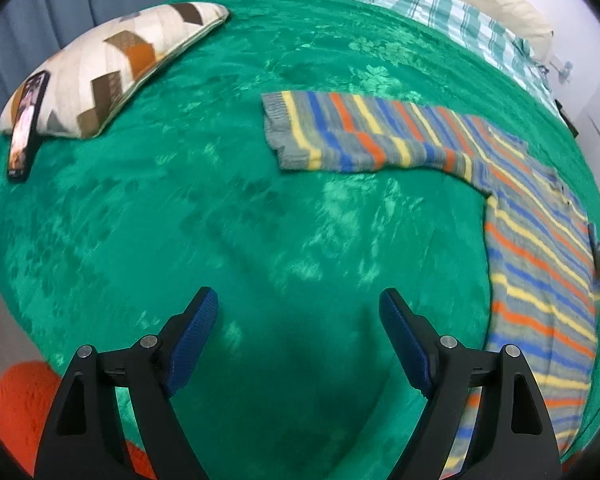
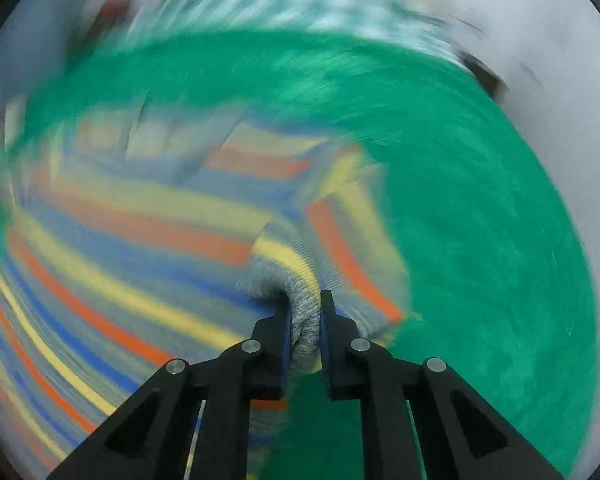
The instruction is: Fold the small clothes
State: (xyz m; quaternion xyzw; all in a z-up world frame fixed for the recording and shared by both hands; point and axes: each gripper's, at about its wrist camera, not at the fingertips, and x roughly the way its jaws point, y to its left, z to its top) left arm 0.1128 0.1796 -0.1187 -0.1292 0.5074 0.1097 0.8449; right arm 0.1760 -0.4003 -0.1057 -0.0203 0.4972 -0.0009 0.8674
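**Striped sweater half spread, one cuff pinched**

The sweater (image 1: 540, 280) is a soft knit in grey with narrow bands of blue, orange and yellow, and ribbed grey cuffs. In the left wrist view it lies flat on the bed, ahead and to the right of the left tongs (image 1: 299, 306). Its body runs lengthwise from near the right tong finger away toward the far right, and one sleeve (image 1: 340, 136) stretches out sideways to the left, its ribbed cuff end pointing left, well ahead of the tongs.

In the right wrist view, much blurred, the sweater (image 2: 120, 248) fills the left half of the picture. Its grey ribbed cuff (image 2: 305, 320) is bunched into a thick fold, and the right tongs (image 2: 305, 300) are pressed together on that fold, the knit bulging out above the tips.

The left tongs are spread wide with nothing between them; their blue textured pads (image 1: 192, 344) hang over bare blanket, apart from the sweater.

The blanket (image 1: 220, 220) under everything is a plush green one with a glossy, mottled nap. Far ahead and left of the left tongs sits a cushion (image 1: 112, 64) with a brown and cream zigzag, and a phone (image 1: 28, 126) leans on its near end. Beyond lies a checked teal cloth (image 1: 420, 4). Something orange and rough (image 1: 24, 408) shows at the lower left.
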